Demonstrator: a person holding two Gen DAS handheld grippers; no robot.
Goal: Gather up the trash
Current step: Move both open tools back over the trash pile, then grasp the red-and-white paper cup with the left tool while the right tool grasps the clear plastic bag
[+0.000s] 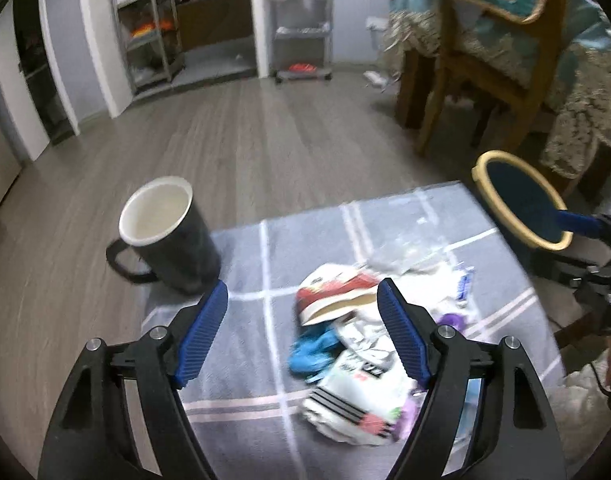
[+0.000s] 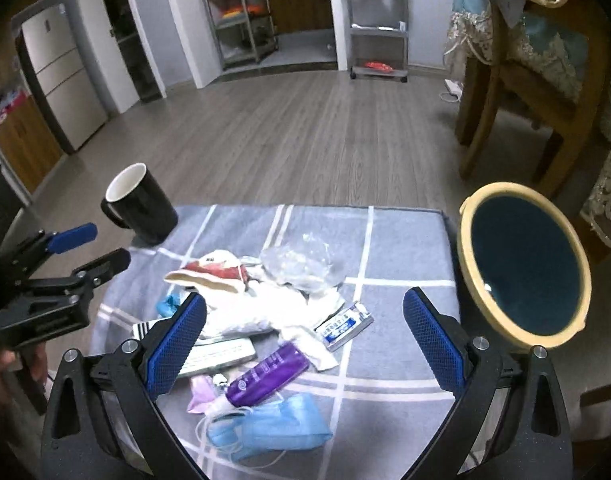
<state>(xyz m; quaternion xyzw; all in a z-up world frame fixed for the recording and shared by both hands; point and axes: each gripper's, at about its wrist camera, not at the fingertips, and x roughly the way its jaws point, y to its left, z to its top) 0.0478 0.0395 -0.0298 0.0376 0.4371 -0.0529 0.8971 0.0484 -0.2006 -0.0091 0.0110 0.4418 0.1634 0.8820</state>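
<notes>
A heap of trash lies on the grey checked table point(image 2: 397, 240): a red and white wrapper point(image 2: 217, 270) point(image 1: 337, 292), clear plastic point(image 2: 301, 262), white tissue point(image 2: 265, 308), a purple tube point(image 2: 269, 374), a blue face mask point(image 2: 273, 424), a small blue and white sachet point(image 2: 343, 326). A bin with a yellow rim point(image 2: 523, 264) point(image 1: 521, 200) stands at the table's right edge. My left gripper point(image 1: 303, 332) is open above the heap's left part. My right gripper point(image 2: 305, 344) is open above the heap, empty.
A black mug point(image 2: 141, 206) point(image 1: 165, 232) stands on the table's far left corner. A wooden chair point(image 2: 525, 80) with patterned cloth is at the far right. Shelving racks point(image 2: 379, 20) and a fridge point(image 2: 61, 76) line the far wall across the wood floor.
</notes>
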